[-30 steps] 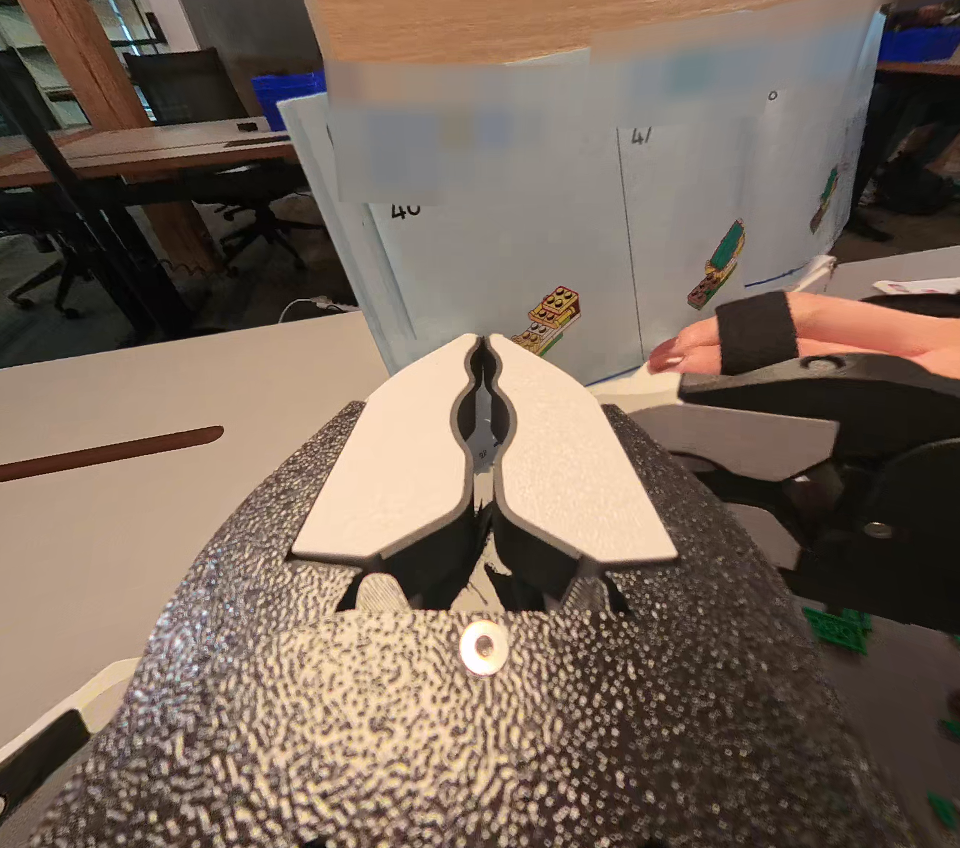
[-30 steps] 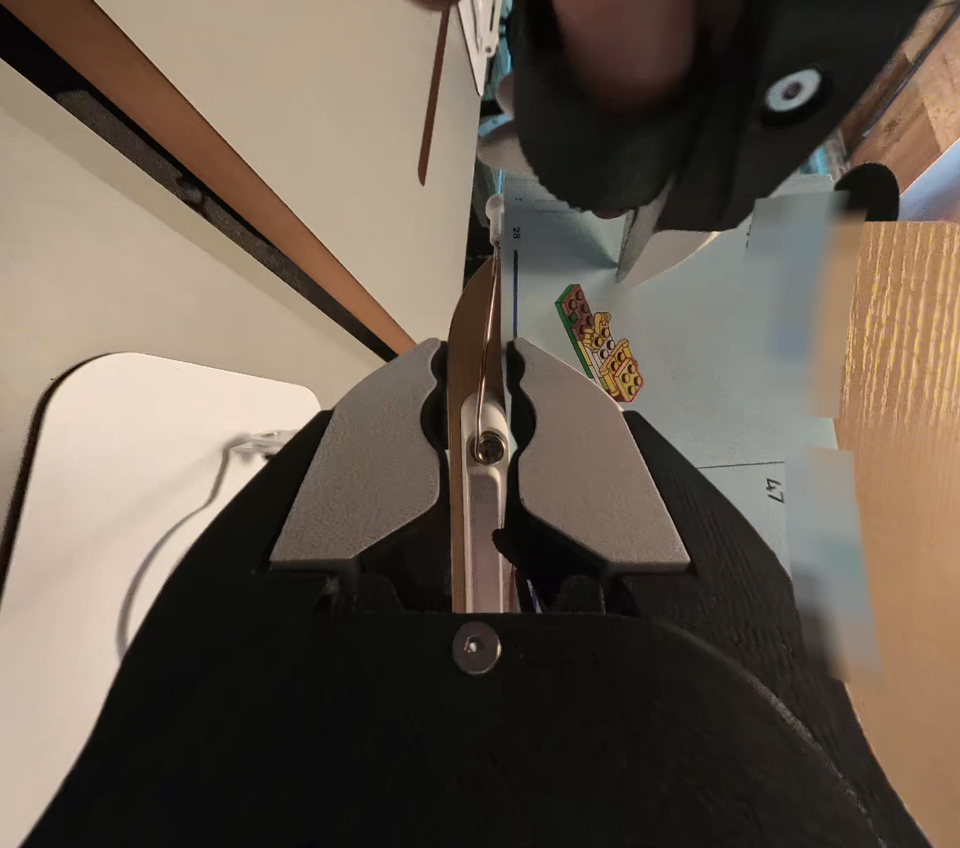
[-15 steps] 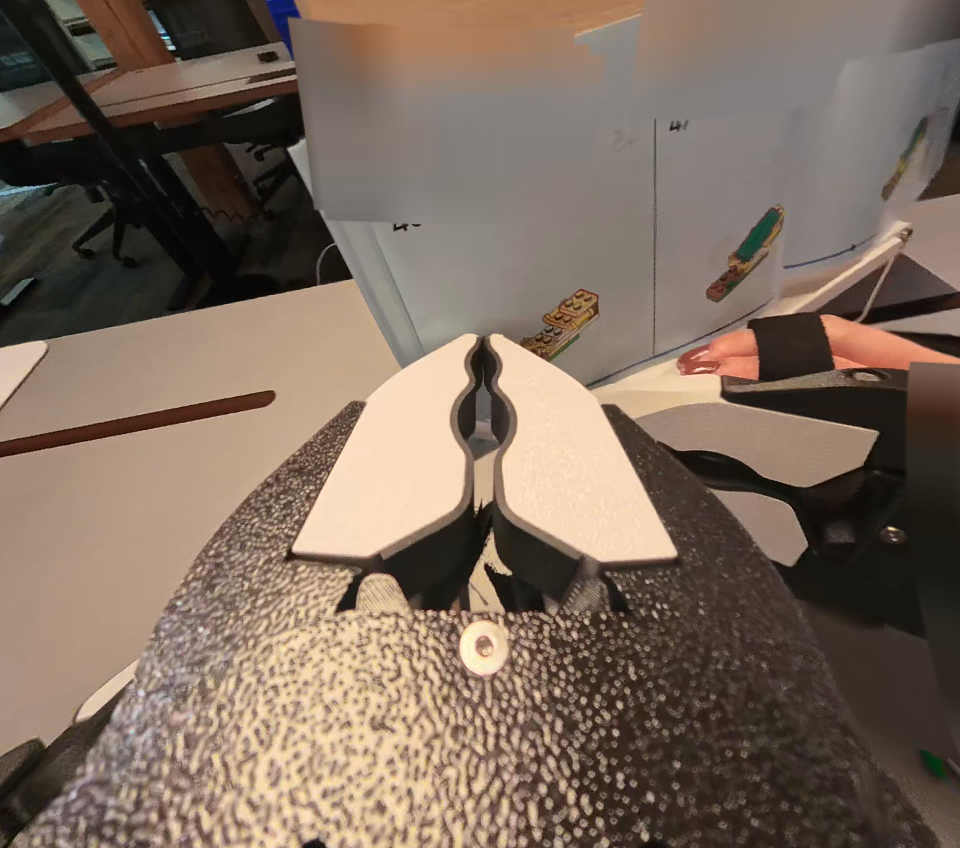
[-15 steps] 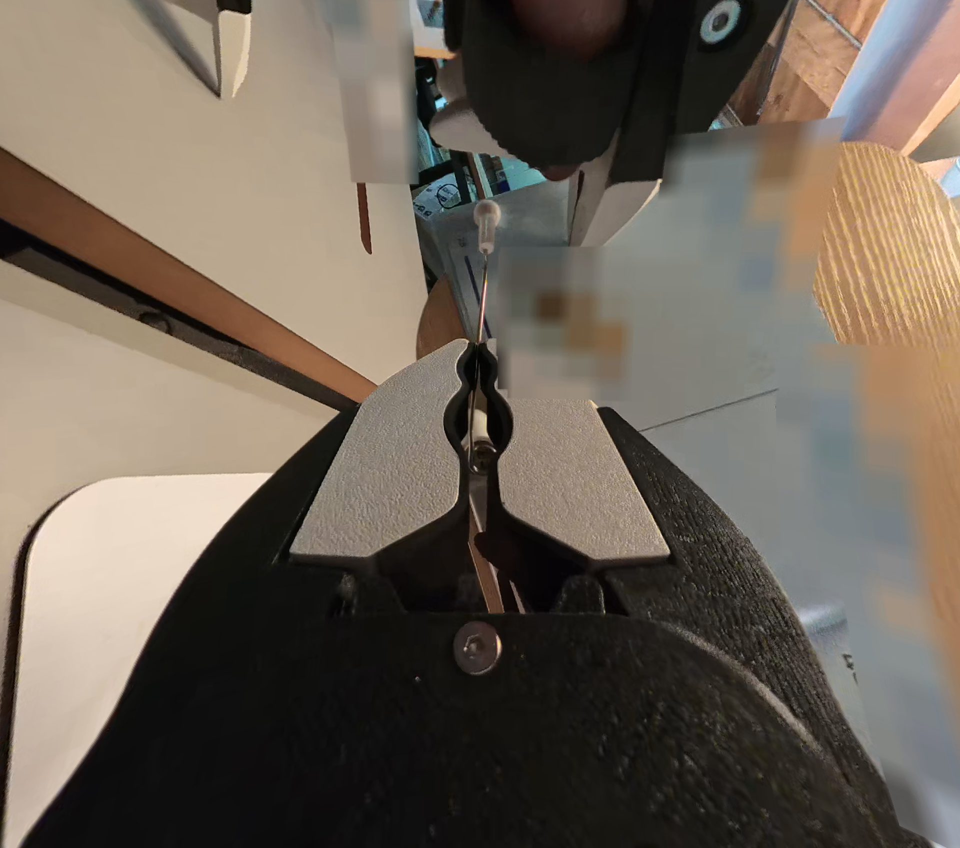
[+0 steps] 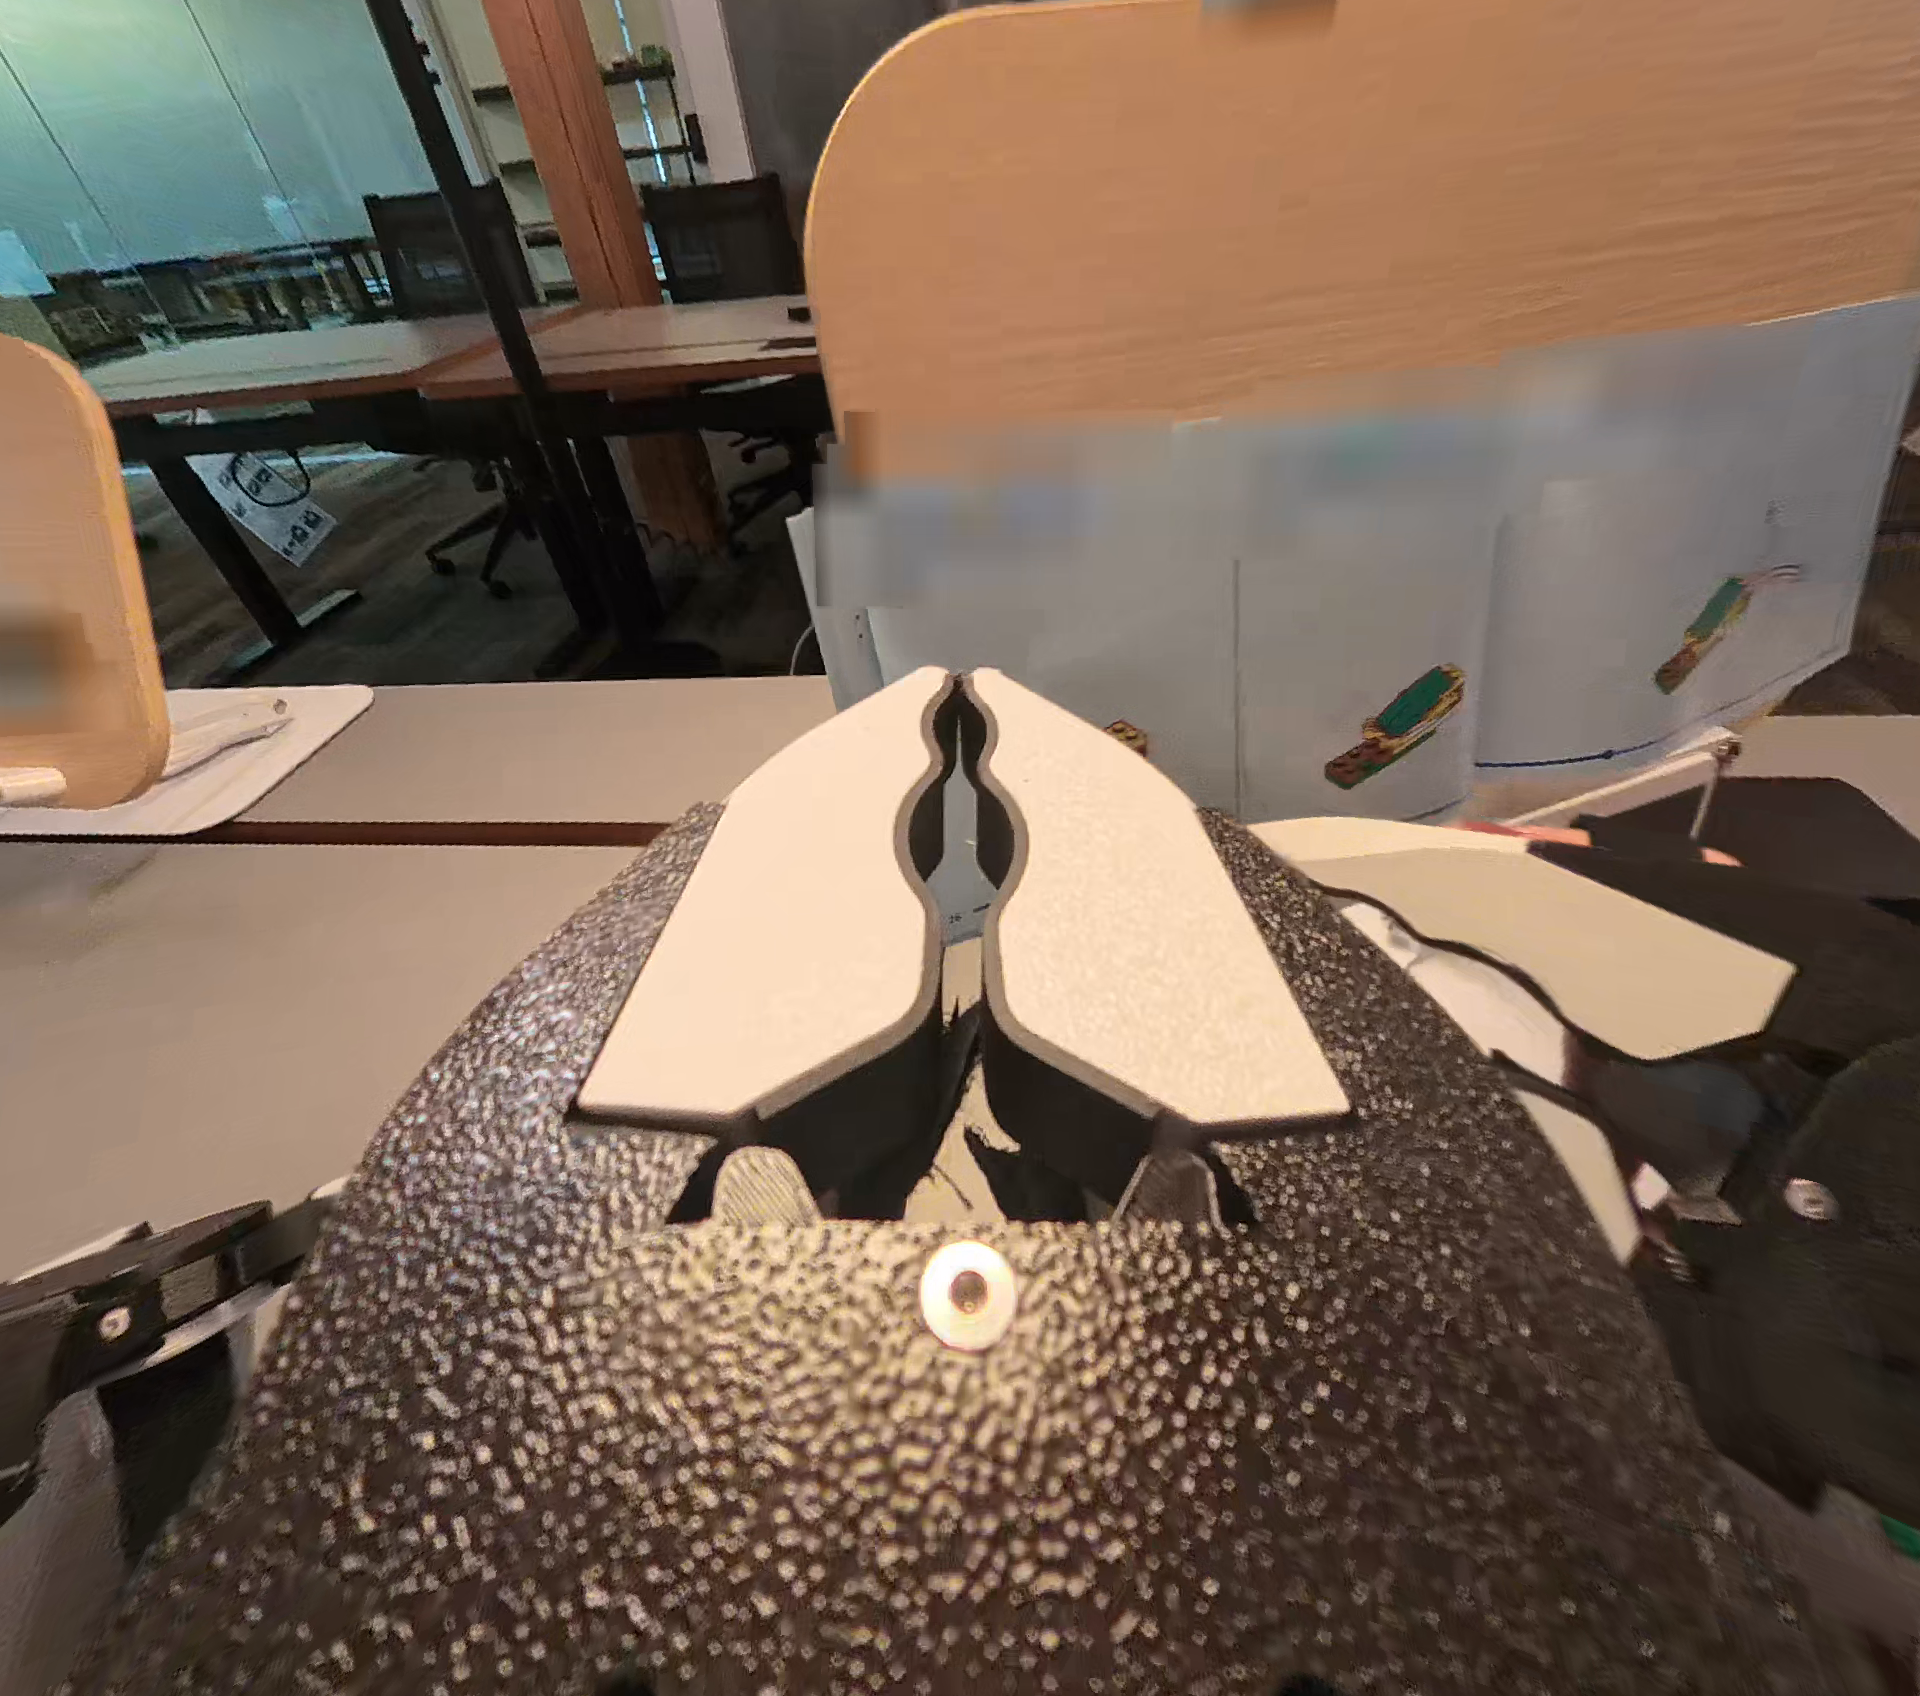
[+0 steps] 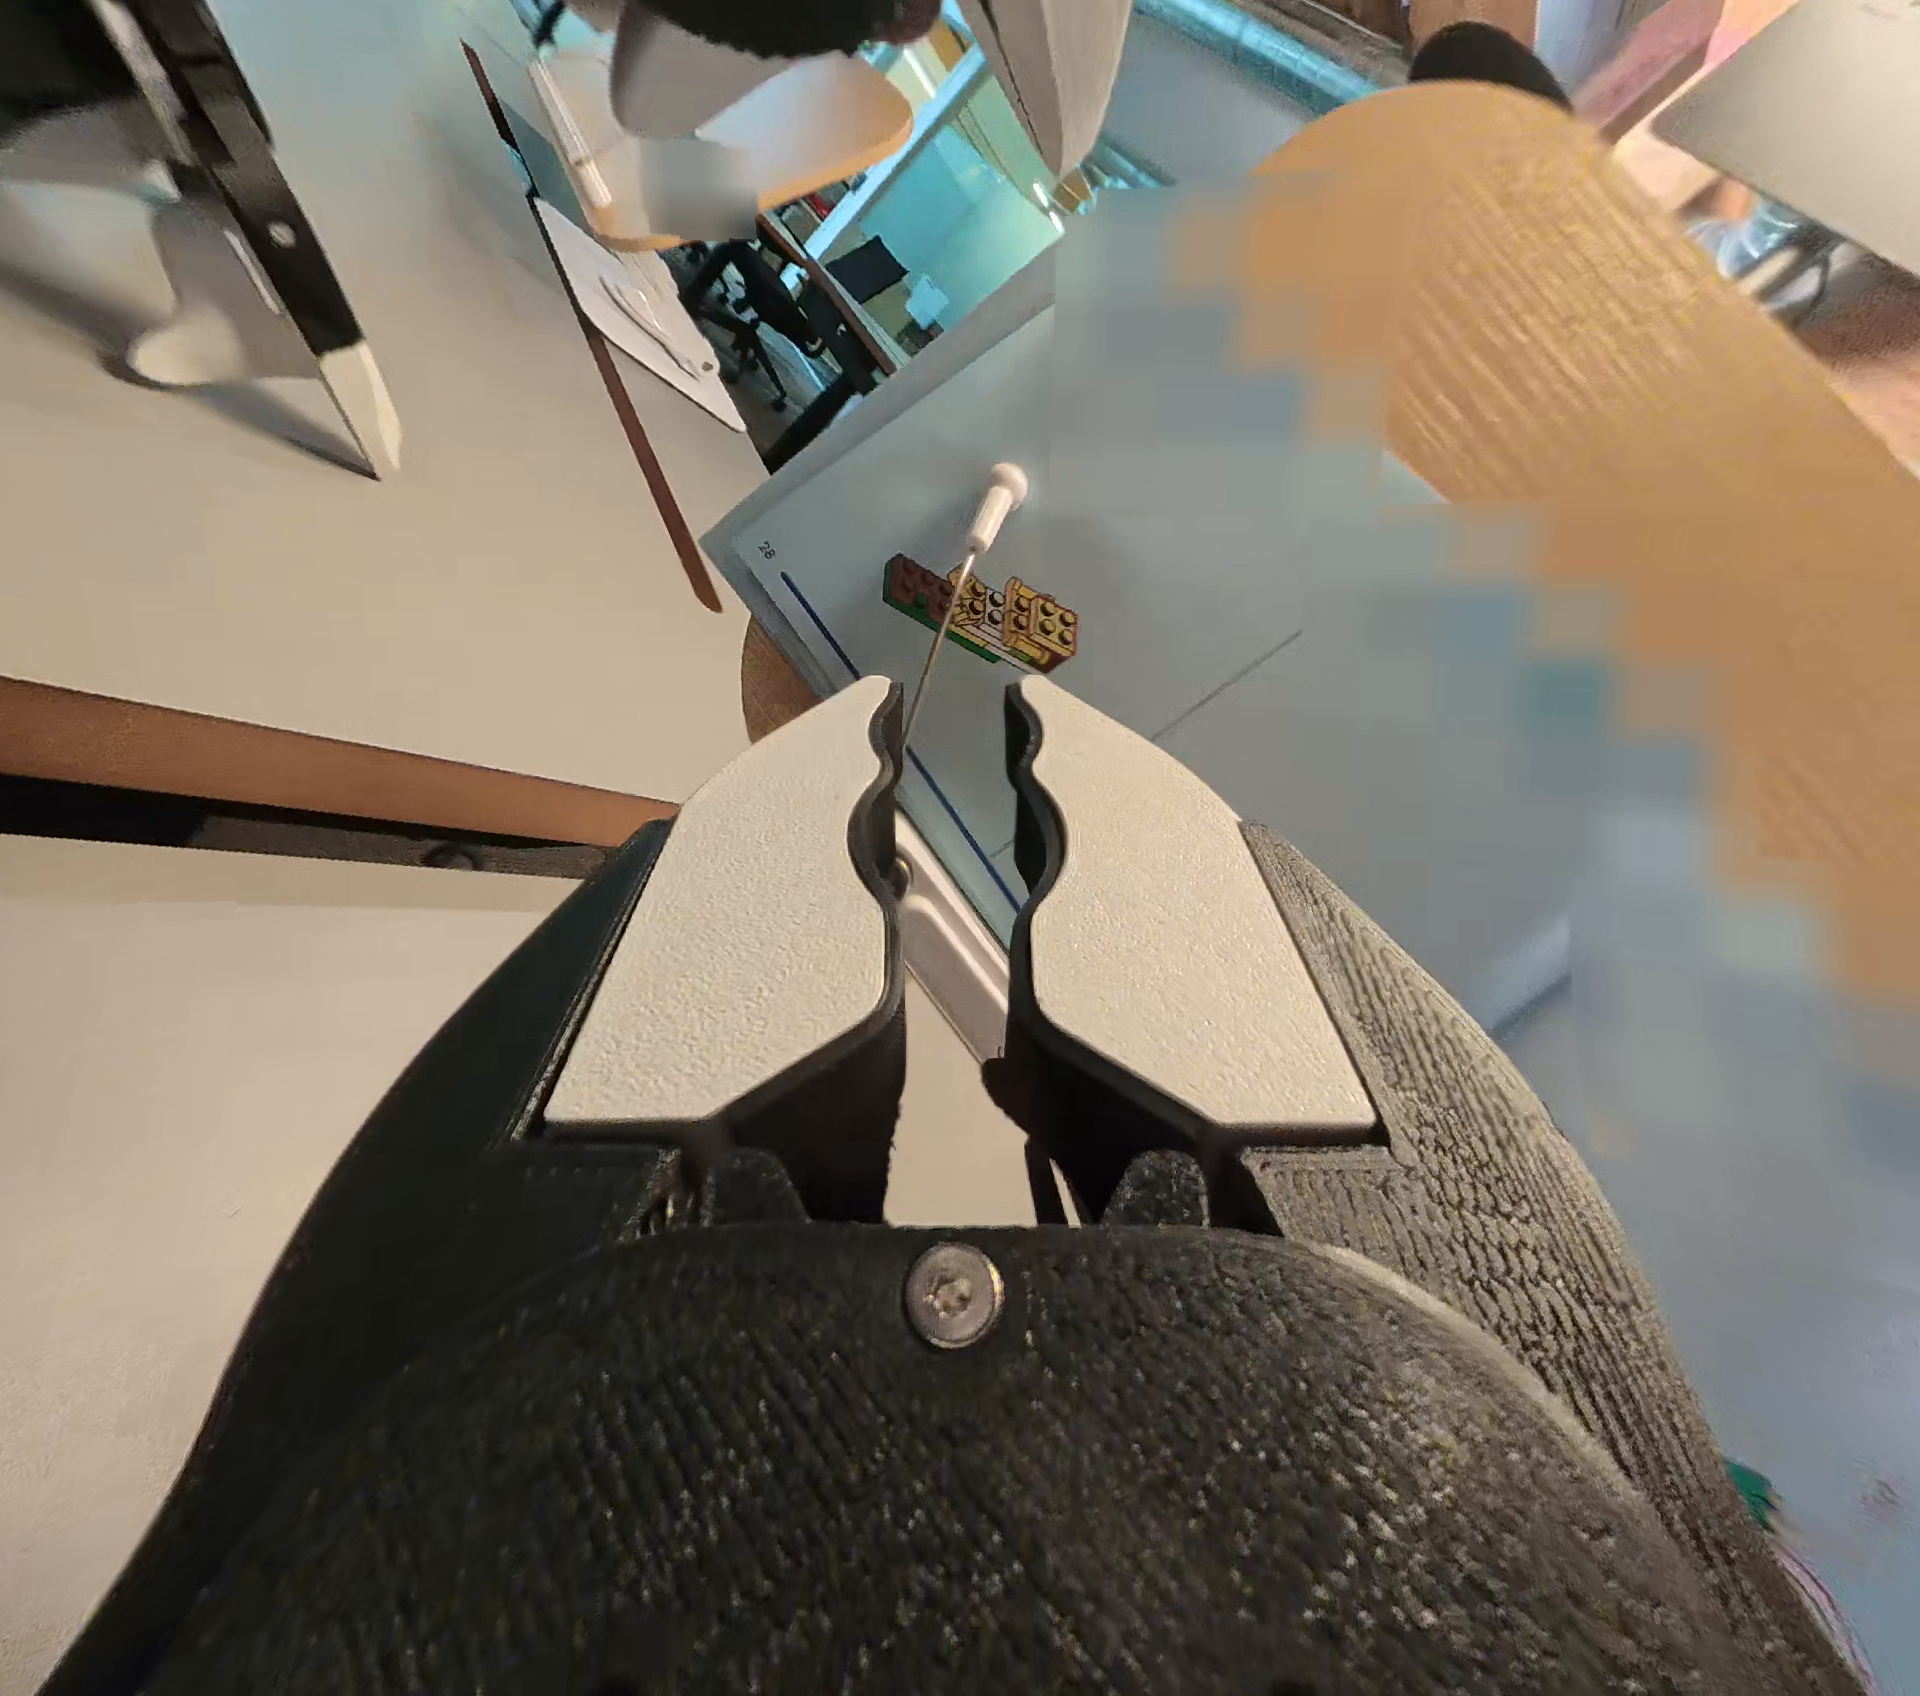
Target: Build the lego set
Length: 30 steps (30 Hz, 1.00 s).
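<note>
The instruction booklet (image 5: 1351,607) stands open on a wooden book stand (image 5: 1351,192) on the grey table. My left gripper (image 5: 961,685) is shut, a little in front of the booklet's lower left part, and I see nothing held in it. In the rolled right wrist view, my right gripper (image 6: 951,690) is open. The stand's metal page-holder bar (image 6: 945,950) and its thin wire with a white cap (image 6: 1006,493) lie between the jaws, close to the left finger. The booklet (image 6: 1039,607) lies just beyond. No loose bricks show near either gripper.
A second wooden stand (image 5: 62,586) sits on a white pad (image 5: 260,732) at the far left. A brown slot (image 6: 644,451) runs across the table. The right gripper's finger (image 5: 1558,960) lies close on the right of the left gripper. Office desks (image 5: 623,358) stand behind. Spacing between my two grippers at the tips: around 9 cm.
My right gripper has opened and let go of the stand's page-holder bar. My left gripper has drawn back from the booklet and stays shut.
</note>
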### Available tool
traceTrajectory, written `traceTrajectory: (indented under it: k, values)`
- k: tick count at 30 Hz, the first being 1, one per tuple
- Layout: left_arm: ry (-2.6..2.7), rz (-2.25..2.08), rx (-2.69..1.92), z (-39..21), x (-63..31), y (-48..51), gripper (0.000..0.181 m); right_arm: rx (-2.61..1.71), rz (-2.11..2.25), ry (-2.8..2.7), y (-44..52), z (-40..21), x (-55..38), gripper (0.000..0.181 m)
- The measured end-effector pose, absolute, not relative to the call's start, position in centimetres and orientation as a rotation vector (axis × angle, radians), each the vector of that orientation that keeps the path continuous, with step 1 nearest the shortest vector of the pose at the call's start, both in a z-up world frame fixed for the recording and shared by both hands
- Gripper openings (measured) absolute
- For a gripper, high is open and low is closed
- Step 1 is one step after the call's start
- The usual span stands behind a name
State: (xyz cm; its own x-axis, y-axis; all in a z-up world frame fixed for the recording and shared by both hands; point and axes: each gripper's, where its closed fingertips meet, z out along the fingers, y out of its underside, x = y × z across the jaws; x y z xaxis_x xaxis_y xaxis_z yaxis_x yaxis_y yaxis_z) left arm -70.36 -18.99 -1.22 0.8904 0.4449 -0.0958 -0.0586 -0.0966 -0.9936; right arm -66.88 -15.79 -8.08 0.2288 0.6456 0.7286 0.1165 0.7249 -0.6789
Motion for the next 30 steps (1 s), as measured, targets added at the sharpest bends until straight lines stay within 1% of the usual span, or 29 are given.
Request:
traceTrajectory:
  k: [4,8,11,14,17,21,23,25,28,30]
  values:
    - [-0.227,0.462,-1.504,1.8,-65.8,-21.4,0.0,-0.652,0.515,-1.376,-18.3,-6.2,-59.6,0.019]
    - [-0.097,0.469,-1.424,4.1,-59.2,-23.3,0.002,-0.693,0.63,-1.411,-18.5,-4.0,-48.7,0.019]
    - [0.029,0.414,-1.403,4.1,-53.3,-24.7,0.003,-0.735,0.591,-1.422,-17.4,-2.6,-39.9,0.019]
    - [0.16,0.345,-1.393,1.7,-47.3,-26.4,0.003,-0.803,0.544,-1.432,-16.7,-2.5,-31.3,0.019]
    - [0.212,0.301,-1.424,-0.9,-43.1,-28.4,0.007,-0.901,0.484,-1.471,-16.2,-5.1,-24.0,0.019]
    - [0.295,0.137,-1.48,-4.6,-36.8,-30.5,0.009,-1.003,0.388,-1.569,-15.8,-10.8,-16.6,0.019]
    - [0.375,-0.005,-1.526,-6.9,-32.5,-30.7,0.012,-1.088,0.438,-1.662,-16.2,-14.1,-13.8,0.019]
    - [0.458,-0.095,-1.59,-9.5,-28.5,-30.4,0.021,-1.239,0.573,-1.735,-17.1,-17.3,-11.6,0.019]
    - [0.58,-0.144,-1.688,-14.1,-23.8,-29.5,0.03,-1.466,0.748,-1.82,-19.4,-21.4,-9.5,0.022]
    - [0.677,-0.193,-1.772,-17.3,-21.1,-29.5,0.033,-1.52,0.733,-1.885,-20.8,-23.8,-8.5,0.025]
